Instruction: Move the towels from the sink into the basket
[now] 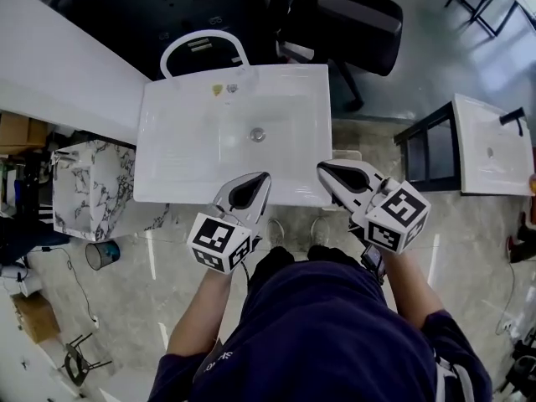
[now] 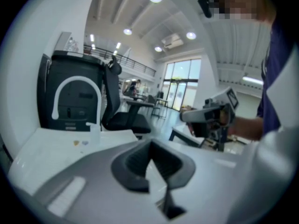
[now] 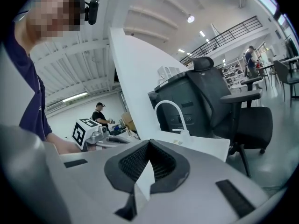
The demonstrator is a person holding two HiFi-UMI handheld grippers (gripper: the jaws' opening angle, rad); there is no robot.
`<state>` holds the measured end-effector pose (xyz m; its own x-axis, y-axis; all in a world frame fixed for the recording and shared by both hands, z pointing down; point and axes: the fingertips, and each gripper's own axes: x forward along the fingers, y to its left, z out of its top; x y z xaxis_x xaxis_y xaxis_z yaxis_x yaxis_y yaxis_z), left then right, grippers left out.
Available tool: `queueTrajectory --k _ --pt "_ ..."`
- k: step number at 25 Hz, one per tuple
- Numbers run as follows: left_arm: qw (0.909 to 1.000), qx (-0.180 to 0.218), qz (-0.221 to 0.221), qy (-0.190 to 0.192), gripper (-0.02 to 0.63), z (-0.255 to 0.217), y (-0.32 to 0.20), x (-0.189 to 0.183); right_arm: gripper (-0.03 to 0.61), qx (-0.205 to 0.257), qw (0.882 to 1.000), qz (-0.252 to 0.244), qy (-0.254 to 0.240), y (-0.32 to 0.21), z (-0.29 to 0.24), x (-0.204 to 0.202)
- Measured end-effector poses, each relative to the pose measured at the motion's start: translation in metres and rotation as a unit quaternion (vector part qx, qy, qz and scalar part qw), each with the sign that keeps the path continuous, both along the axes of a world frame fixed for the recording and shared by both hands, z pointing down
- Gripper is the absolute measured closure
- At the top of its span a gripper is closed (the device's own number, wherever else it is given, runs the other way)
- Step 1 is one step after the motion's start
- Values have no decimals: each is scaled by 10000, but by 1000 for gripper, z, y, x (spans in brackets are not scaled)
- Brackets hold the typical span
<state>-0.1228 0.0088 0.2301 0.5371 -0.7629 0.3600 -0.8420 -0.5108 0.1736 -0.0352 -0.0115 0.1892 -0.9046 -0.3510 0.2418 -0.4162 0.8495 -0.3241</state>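
A white rectangular sink [image 1: 188, 145] with a white arched faucet [image 1: 205, 44] lies below me in the head view. Its basin shows only the drain [image 1: 258, 134]; I see no towel in it, and no basket in any view. My left gripper [image 1: 261, 177] is shut and empty over the sink's near rim. My right gripper [image 1: 322, 168] is also shut and empty, just to its right at the sink's near right corner. In the left gripper view the shut left gripper [image 2: 150, 143] points across the sink [image 2: 56, 146] toward the faucet [image 2: 77, 97]. The right gripper [image 3: 149, 143] points the same way.
A black office chair [image 1: 347, 15] stands behind the sink's far right corner. A marble-patterned block [image 1: 88, 187] and a small round bin [image 1: 101, 255] sit at the left. A second white sink [image 1: 490, 145] on a dark frame stands at the right.
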Motion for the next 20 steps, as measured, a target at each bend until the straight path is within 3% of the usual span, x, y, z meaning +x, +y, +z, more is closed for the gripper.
queueTrajectory --k 10,20 --pt "9966 134 808 -84 611 -8 -11 -20 572 92 9975 693 34 -11 -7 -31" --pt "9943 139 1052 -27 611 -7 -20 -28 572 46 9957 919 80 -13 2 -39"
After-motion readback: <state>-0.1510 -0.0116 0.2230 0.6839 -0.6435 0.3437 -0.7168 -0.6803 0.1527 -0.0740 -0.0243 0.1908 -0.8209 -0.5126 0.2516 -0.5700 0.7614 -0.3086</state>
